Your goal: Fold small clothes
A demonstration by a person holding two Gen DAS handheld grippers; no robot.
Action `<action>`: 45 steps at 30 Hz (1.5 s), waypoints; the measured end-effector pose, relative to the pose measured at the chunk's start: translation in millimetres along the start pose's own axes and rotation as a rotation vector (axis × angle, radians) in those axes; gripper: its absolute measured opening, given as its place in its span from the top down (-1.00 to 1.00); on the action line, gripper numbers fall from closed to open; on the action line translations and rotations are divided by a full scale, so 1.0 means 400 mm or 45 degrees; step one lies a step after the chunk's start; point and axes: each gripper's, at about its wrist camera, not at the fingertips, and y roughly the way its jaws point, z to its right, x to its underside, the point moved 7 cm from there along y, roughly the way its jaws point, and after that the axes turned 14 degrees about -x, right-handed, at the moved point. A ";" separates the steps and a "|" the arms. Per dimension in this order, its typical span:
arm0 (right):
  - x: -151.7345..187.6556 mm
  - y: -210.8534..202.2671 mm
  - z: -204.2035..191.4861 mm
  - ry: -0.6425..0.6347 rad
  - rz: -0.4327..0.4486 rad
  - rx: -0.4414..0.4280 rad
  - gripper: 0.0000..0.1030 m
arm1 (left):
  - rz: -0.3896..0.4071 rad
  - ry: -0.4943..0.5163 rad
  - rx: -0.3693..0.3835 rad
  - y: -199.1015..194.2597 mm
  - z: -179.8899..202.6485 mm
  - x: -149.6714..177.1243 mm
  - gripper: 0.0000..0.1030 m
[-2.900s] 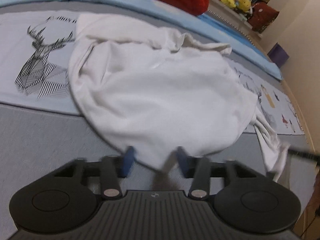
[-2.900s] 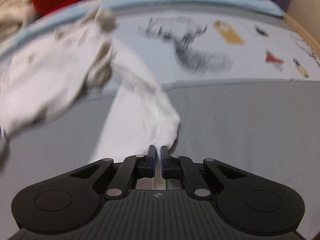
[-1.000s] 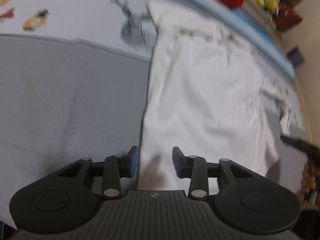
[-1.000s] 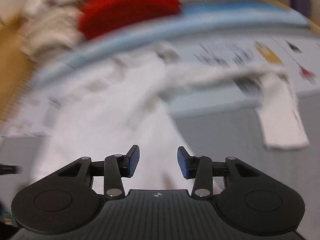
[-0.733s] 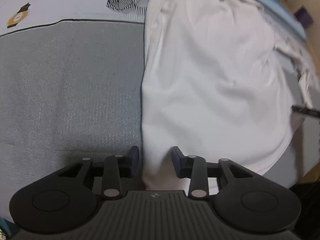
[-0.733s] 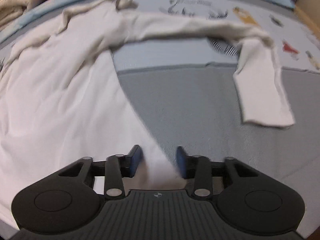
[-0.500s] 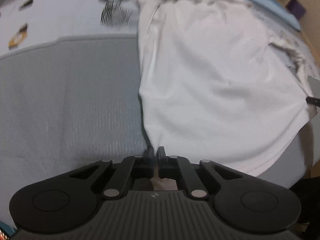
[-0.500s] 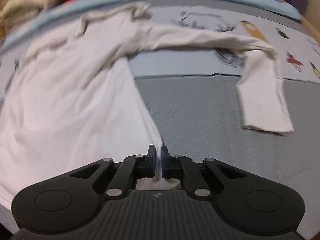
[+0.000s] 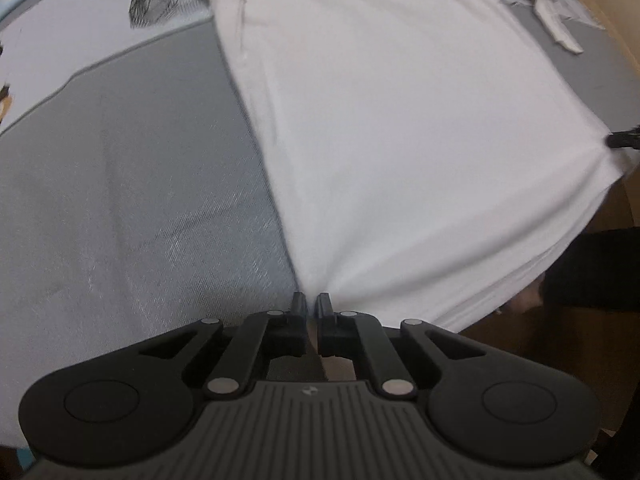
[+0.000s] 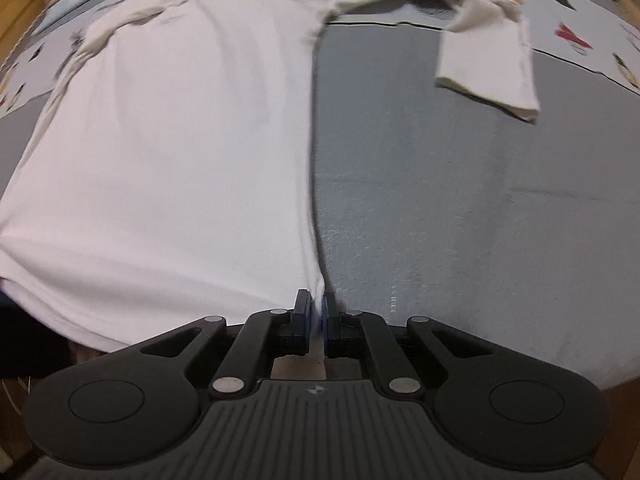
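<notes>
A white long-sleeved shirt (image 9: 400, 120) lies spread on the grey bed cover (image 9: 120, 200), hem toward me. My left gripper (image 9: 311, 300) pinches the hem's left corner; its jaws are easing open a little, with the cloth still pressed between the pads. My right gripper (image 10: 318, 300) holds the shirt (image 10: 180, 140) by the hem's right corner, and its jaws are likewise opening slightly on the cloth. One sleeve (image 10: 488, 68) lies bent across the cover at the right. The right gripper's tip (image 9: 624, 140) shows at the far edge of the left wrist view.
Beyond the grey cover (image 10: 460, 200) lies a pale printed sheet (image 9: 60, 40) with a deer drawing. The bed's near edge runs just under both grippers. A person's dark clothing (image 9: 592, 268) stands past that edge at the right.
Both grippers went from open to closed on the hem corners. They then drew the shirt toward the near edge, and it now lies flatter and wider.
</notes>
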 end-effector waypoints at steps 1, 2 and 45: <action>-0.005 -0.001 -0.007 -0.009 0.022 -0.008 0.76 | 0.021 -0.015 0.023 -0.008 -0.001 -0.005 0.75; -0.012 -0.001 -0.011 -0.018 0.033 -0.011 0.69 | 0.037 -0.027 0.036 -0.014 0.000 -0.008 0.73; -0.011 0.128 -0.130 -0.431 -0.197 0.050 0.43 | 0.181 0.357 0.170 -0.090 0.096 0.070 0.96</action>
